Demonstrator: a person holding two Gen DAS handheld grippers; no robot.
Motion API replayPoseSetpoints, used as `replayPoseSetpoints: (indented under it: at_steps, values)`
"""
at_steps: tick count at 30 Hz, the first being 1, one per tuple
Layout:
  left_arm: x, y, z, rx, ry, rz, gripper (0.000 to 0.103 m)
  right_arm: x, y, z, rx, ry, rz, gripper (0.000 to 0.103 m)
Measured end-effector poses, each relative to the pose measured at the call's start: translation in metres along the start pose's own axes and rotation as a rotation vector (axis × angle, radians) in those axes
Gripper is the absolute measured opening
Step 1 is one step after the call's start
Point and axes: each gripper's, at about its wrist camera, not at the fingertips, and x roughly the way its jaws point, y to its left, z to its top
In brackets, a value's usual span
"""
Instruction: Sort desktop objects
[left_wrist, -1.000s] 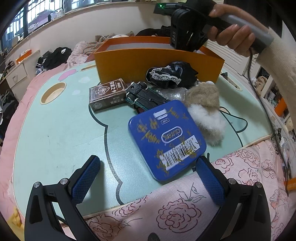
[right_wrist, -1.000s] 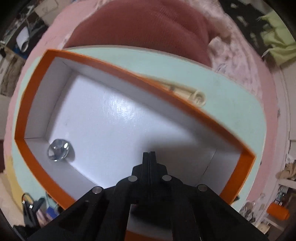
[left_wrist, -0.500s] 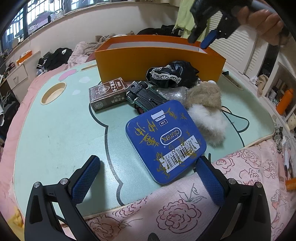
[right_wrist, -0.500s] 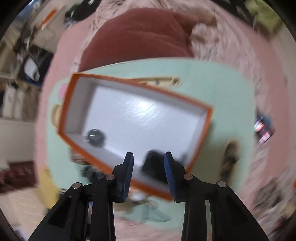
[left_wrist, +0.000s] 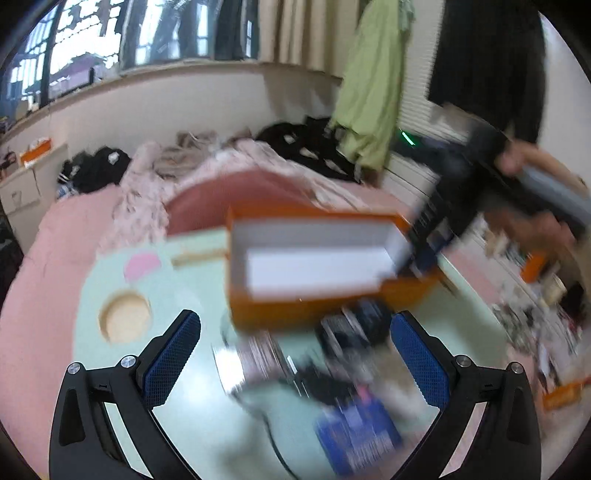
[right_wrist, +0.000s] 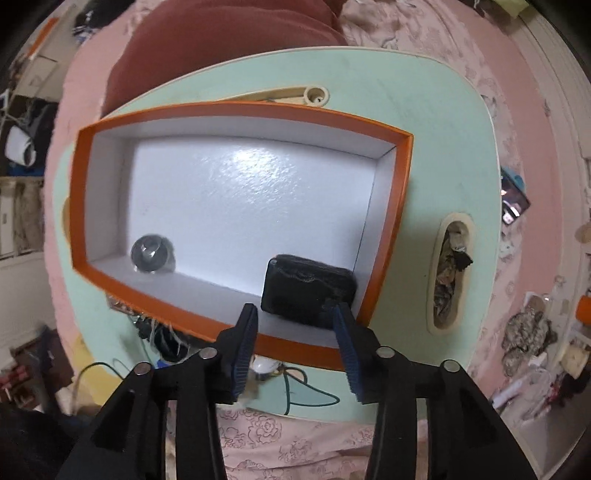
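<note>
An orange box (right_wrist: 399, 192) with a white inside stands on the mint green lap table (right_wrist: 443, 110). In it lie a black pouch (right_wrist: 308, 291) at the near right corner and a silver round object (right_wrist: 149, 253) at the near left. My right gripper (right_wrist: 295, 350) is open and empty above the box's near wall, over the pouch. In the blurred left wrist view the box (left_wrist: 321, 310) is ahead, with a blue tin (left_wrist: 358, 432) and dark clutter (left_wrist: 332, 369) in front of it. My left gripper (left_wrist: 295, 354) is open and empty, raised above the table.
A round cup hollow (left_wrist: 125, 317) sits at the table's left. A slot at the table's right edge (right_wrist: 448, 273) holds dark scraps. Pink floral bedding (right_wrist: 295, 435) surrounds the table. The right hand and its gripper (left_wrist: 436, 221) hover at the box's right end.
My right gripper opened wider and the black pouch now lies in the box. My left gripper lifted and tilted up fast, blurring its view.
</note>
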Motion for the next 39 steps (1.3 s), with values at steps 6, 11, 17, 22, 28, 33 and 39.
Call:
replayPoseSetpoints:
  at_steps: [6, 11, 17, 22, 28, 33, 39]
  values:
    - [0.069, 0.022, 0.036, -0.048, 0.063, 0.049, 0.103, 0.023, 0.016, 0.015, 0.009, 0.075, -0.165, 0.059]
    - [0.115, 0.035, 0.009, -0.019, 0.239, 0.164, 0.103, 0.031, 0.014, 0.025, 0.034, 0.041, -0.236, 0.067]
    - [0.130, 0.068, -0.001, -0.184, 0.258, 0.052, 0.102, 0.033, 0.021, 0.022, -0.001, -0.051, -0.196, 0.080]
    - [0.144, 0.055, -0.007, -0.141, 0.284, 0.052, 0.102, 0.012, 0.021, 0.028, -0.055, -0.082, 0.200, 0.075]
    - [0.140, 0.063, 0.002, -0.162, 0.267, 0.017, 0.101, 0.002, 0.022, 0.016, -0.086, -0.163, 0.137, 0.066]
    - [0.140, 0.066, 0.016, -0.185, 0.236, -0.017, 0.101, 0.022, 0.064, -0.003, -0.248, -0.158, -0.033, 0.068]
    - [0.123, 0.079, 0.023, -0.241, 0.191, -0.063, 0.101, 0.043, 0.083, -0.005, -0.249, -0.107, -0.131, 0.040]
